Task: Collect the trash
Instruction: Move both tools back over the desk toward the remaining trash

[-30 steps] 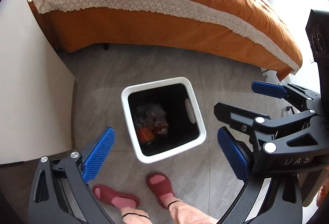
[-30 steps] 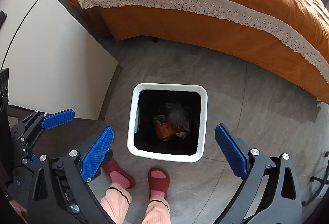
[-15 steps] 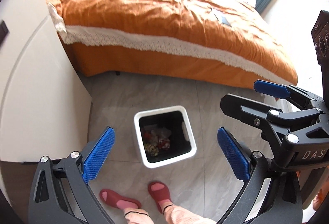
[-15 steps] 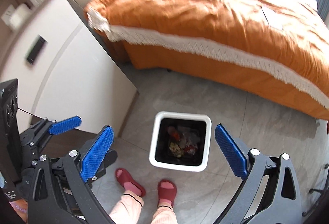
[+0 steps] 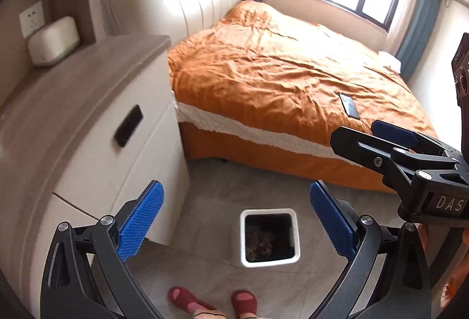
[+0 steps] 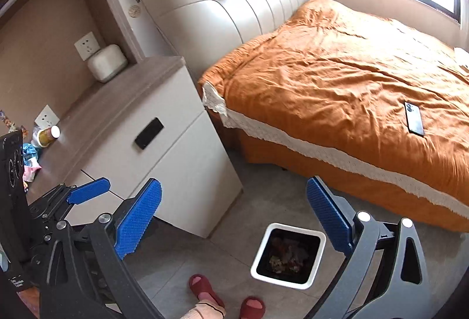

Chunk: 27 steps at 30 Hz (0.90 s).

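A white square trash bin (image 5: 288, 213) with a black inside stands on the grey floor and holds mixed wrappers (image 5: 261, 241); it also shows in the right wrist view (image 6: 265, 242). My left gripper (image 5: 236, 223) is open and empty, high above the bin. My right gripper (image 6: 233, 219) is open and empty, also high above the floor. Loose wrappers and a small jar (image 6: 45, 135) lie on the nightstand top at the left of the right wrist view.
A white nightstand (image 6: 176, 152) stands left of the bin beside a bed with an orange cover (image 6: 337, 78). A phone (image 6: 414, 118) lies on the bed. A white box (image 6: 107, 62) sits by a wall socket. My feet in red slippers (image 6: 202, 286) are below.
Both grippers have risen and tilted up away from the bin. The bin looks smaller, and the nightstand top, headboard and window have come into view. Both stay open.
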### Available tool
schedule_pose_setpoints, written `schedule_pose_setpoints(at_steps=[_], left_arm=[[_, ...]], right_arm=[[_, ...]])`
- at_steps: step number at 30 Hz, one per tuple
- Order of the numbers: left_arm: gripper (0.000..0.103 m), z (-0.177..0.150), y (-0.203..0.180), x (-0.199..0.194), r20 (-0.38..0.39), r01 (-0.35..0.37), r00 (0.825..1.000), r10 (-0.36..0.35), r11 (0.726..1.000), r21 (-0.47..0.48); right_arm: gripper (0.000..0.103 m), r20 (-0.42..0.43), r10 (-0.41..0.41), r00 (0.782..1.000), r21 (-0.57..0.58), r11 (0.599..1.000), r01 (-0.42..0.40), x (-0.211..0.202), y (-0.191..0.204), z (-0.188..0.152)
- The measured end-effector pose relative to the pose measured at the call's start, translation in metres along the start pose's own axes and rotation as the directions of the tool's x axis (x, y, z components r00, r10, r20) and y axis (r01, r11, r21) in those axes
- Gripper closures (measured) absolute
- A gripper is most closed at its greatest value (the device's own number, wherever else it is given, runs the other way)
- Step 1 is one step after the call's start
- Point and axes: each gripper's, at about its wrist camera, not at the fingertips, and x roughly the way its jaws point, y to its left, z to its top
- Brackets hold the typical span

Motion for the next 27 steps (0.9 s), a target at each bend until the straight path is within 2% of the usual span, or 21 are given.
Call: schedule_pose_setpoints(at_steps=[4,9,12,16,18,25,27], left_arm=[[0.005,0.009,0.026,-0.028,0.049,-0.079,0.995,0.082,0.995,-0.054],[0.005,0.01,0.066,-0.067,0.106,-0.208,0.97,0.221,0.971,-0.114],[0.005,0.007,0.094,-0.086,0.12,-0.259,0.953,0.279,0.952,-0.163],[0.005,0.001,0.137,-0.104,0.115,-0.32,0.929,0.352,0.92,-0.227],[0.005,-0.004,0.16,-0.117,0.116,-0.357,0.911,0.395,0.899,-0.254],[0.005,-0.021,0.23,-0.146,0.094,-0.429,0.87,0.484,0.837,-0.34],[0.005,-0.023,0.246,-0.15,0.088,-0.438,0.863,0.498,0.822,-0.364]], right_arm=[[0.005,0.015,0.096,0.995,-0.062,0.994,-0.095,0.001,0.034,0.022],[0.005,0.006,0.203,0.979,-0.19,0.962,-0.198,0.004,0.087,0.042],[0.005,-0.002,0.26,0.966,-0.27,0.93,-0.251,0.007,0.122,0.05],[0.005,-0.033,0.326,0.945,-0.341,0.885,-0.317,0.02,0.172,0.058],[0.005,-0.05,0.354,0.934,-0.368,0.863,-0.347,0.027,0.197,0.062],[0.005,-0.112,0.429,0.896,-0.448,0.783,-0.431,0.05,0.277,0.071],[0.005,-0.131,0.442,0.888,-0.463,0.764,-0.449,0.056,0.295,0.073]])
